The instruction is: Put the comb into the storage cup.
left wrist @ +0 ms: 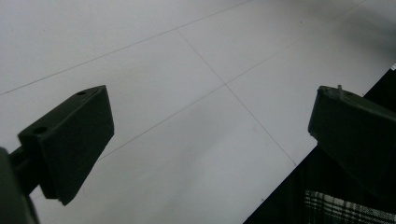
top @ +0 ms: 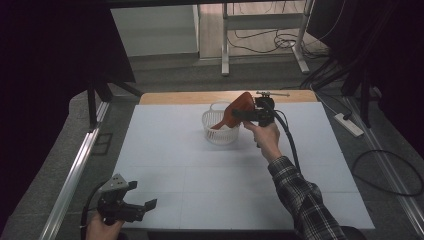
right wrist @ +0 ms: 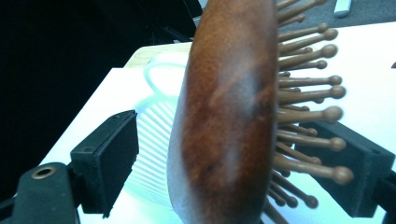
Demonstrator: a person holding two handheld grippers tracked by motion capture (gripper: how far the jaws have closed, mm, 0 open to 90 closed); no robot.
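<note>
**Hairbrush held over the basket**

Seen from the high view, my right hand-held gripper [top: 239,114] is out over the far middle of the white counter [top: 165,145], carrying a reddish-brown wooden hairbrush [top: 235,110]. The brush is tilted, its broad head up near the jaws and its handle slanting down into the white slatted basket [top: 219,129] that stands on the counter. My left hand-held gripper [top: 141,206] sits at the near left corner of the counter, well apart from the basket, its jaws spread and nothing between them.

From the left gripper view, the two black jaws stand wide apart over bare white counter [left wrist: 196,121], released and touching nothing. A checked sleeve [left wrist: 345,209] shows at the lower right, past the counter's edge.

From the right gripper view, my right hand-held gripper [right wrist: 243,163] has the hairbrush [right wrist: 224,116] standing between its jaws. The right pad sits against the round-tipped bristles [right wrist: 317,114]; the left pad lies just beside the smooth wooden back, and I cannot tell whether it touches. The jaws are fairly wide, spanning the brush head. Behind the brush, the basket [right wrist: 154,140] stands on the counter, rim and ribbed wall visible.
</note>
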